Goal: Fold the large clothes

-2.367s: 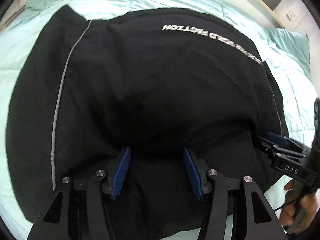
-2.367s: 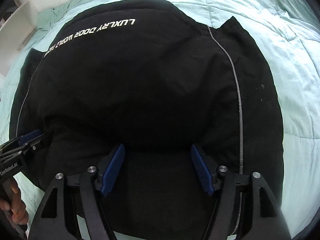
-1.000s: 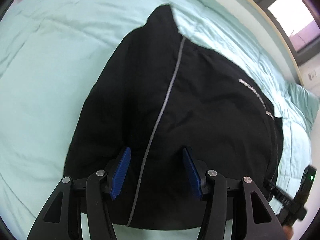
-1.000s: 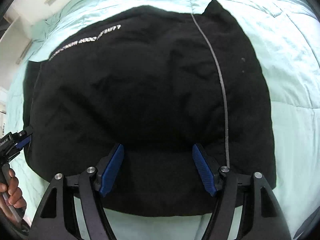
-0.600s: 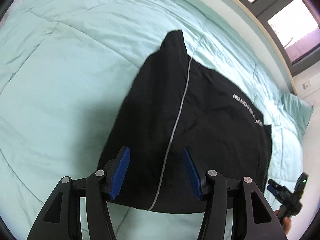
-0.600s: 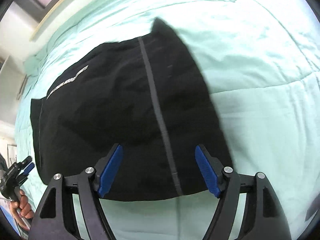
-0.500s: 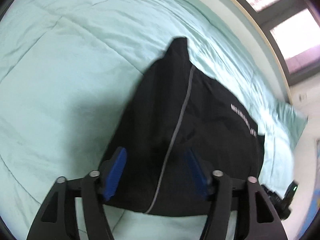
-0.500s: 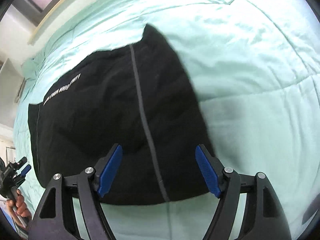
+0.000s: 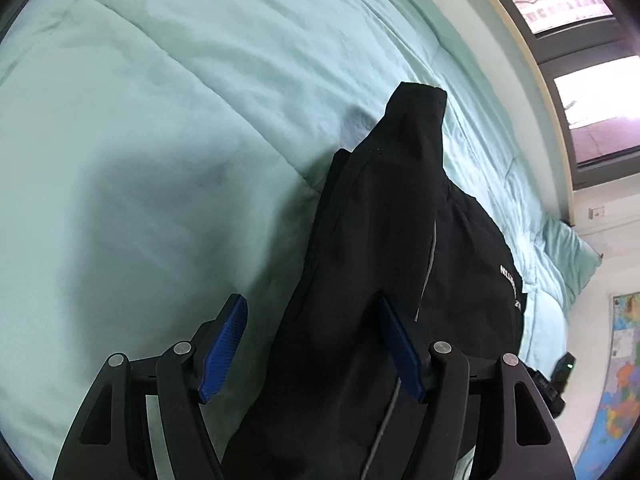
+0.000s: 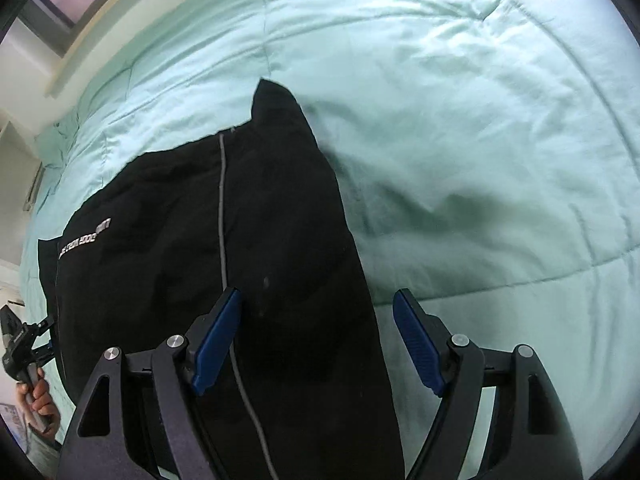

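A large black garment (image 9: 380, 240) with grey piping (image 9: 428, 272) and white lettering (image 9: 510, 284) lies flat on a mint duvet (image 9: 160, 140). My left gripper (image 9: 312, 346) hangs open over the garment's left edge; cloth lies under its right pad, duvet under its left. In the right wrist view the same garment (image 10: 260, 240) fills the left half. My right gripper (image 10: 316, 344) is open above the garment's right edge, its blue pads wide apart and not pressing on cloth. Each gripper shows small at the other view's border, the left one (image 10: 24, 336) in a hand (image 10: 40, 396).
The duvet (image 10: 460, 120) spreads wide on the outer side of each gripper. A window (image 9: 580, 40) runs along the far side of the bed, with a pillow (image 9: 568, 252) below it. A map poster (image 9: 624, 360) hangs on the wall.
Both grippers have slid apart from the garment's middle to its opposite side edges, so more duvet shows. Their jaws stand a little wider than a second ago.
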A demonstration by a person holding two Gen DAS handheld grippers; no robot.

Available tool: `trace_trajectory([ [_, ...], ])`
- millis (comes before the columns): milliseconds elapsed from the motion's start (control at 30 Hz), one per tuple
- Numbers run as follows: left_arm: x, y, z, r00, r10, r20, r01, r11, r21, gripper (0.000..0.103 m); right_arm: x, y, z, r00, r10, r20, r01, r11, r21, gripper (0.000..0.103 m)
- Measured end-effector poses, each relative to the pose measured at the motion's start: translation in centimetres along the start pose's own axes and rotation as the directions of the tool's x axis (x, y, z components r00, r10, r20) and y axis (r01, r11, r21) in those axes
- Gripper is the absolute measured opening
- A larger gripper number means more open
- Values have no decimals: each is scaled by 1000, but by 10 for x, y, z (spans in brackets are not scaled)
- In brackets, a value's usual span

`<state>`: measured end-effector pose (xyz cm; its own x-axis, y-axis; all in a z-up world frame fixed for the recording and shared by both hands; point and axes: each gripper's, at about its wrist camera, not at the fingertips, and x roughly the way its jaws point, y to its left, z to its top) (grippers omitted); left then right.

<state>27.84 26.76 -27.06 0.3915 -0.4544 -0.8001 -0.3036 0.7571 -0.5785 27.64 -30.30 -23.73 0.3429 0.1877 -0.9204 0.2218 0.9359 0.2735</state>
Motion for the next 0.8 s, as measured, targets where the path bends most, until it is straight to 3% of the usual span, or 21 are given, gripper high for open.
trace_trajectory([
  [267, 36, 10, 9, 986, -144, -83, 141, 989, -46, 71, 39, -14, 20, 988, 137, -66, -136, 991, 16, 81],
  [367, 49, 9, 9, 980, -172, -101, 164, 983, -87, 77, 55, -24, 24, 974, 203, -100, -198, 979, 54, 86],
  [467, 54, -1, 7, 984, -156, -88, 150, 986, -71, 77, 71, -39, 20, 946, 311, -96, -293, 942, 165, 88],
  [533, 52, -12, 5, 987, -141, -79, 139, 990, -24, 59, 75, -48, 13, 928, 364, -78, -341, 915, 217, 88],
  [600, 47, -19, 2, 989, -128, -72, 129, 992, 10, 51, 70, -46, 8, 920, 386, -65, -365, 907, 210, 79],
  [633, 44, -22, 1, 990, -126, -69, 128, 991, 25, 47, 67, -44, 7, 910, 410, -59, -391, 898, 201, 63],
  [667, 42, -23, 0, 990, -126, -68, 129, 991, 34, 46, 62, -42, 6, 901, 430, -52, -413, 890, 196, 59],
  [800, 45, -23, 5, 987, -141, -80, 143, 989, 20, 46, 41, -39, 4, 904, 424, -46, -414, 898, 147, 57],
])
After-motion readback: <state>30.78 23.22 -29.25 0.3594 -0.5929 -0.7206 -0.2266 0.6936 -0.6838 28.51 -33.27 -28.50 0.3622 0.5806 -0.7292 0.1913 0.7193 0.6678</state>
